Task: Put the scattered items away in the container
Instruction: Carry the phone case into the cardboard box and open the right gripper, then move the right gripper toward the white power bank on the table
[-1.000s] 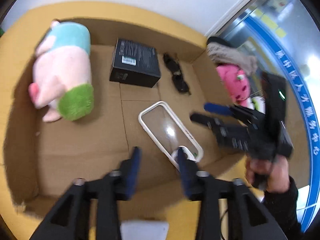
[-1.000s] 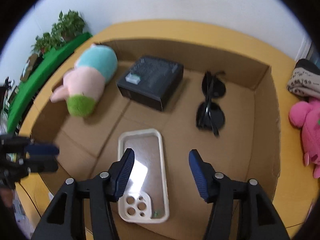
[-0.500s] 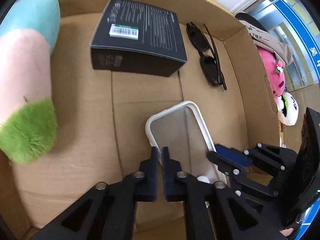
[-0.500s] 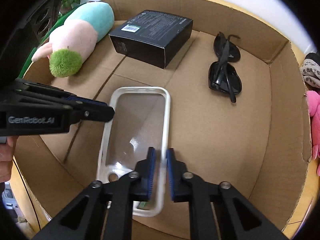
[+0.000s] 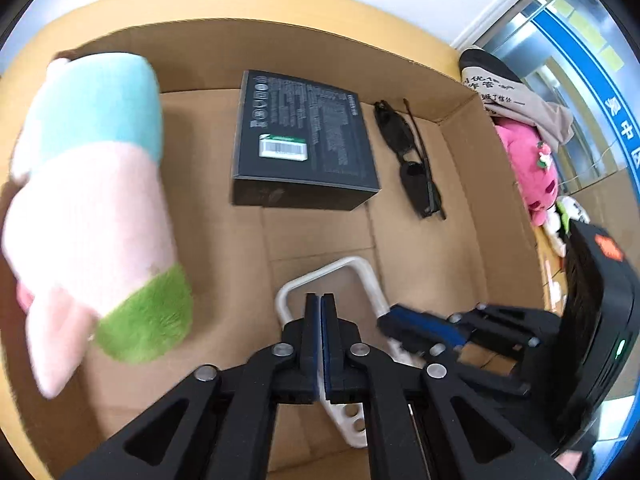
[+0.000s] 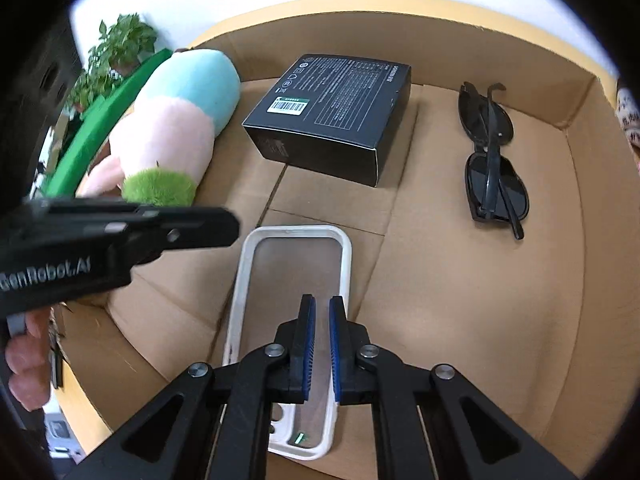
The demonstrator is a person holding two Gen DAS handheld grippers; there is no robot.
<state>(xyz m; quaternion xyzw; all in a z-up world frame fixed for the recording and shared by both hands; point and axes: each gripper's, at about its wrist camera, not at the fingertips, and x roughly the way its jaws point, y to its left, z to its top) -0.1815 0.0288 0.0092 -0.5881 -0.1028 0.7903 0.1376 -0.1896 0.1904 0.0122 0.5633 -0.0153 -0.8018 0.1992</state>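
Above the cardboard box (image 6: 600,240), both grippers are clenched on nothing, the right gripper (image 6: 322,354) over the white phone case (image 6: 244,276) lying on the box floor, so I judge it placed; next, fetch the pink plush (image 5: 528,168) outside.

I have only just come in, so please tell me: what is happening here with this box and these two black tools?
A person holds two grippers over a cardboard box. It already contains a plush toy, a black box, sunglasses and a white phone case. The left gripper is shut with nothing between its fingers. The right gripper is nearly closed above the case, apparently gripping nothing. A pink plush lies outside the box.
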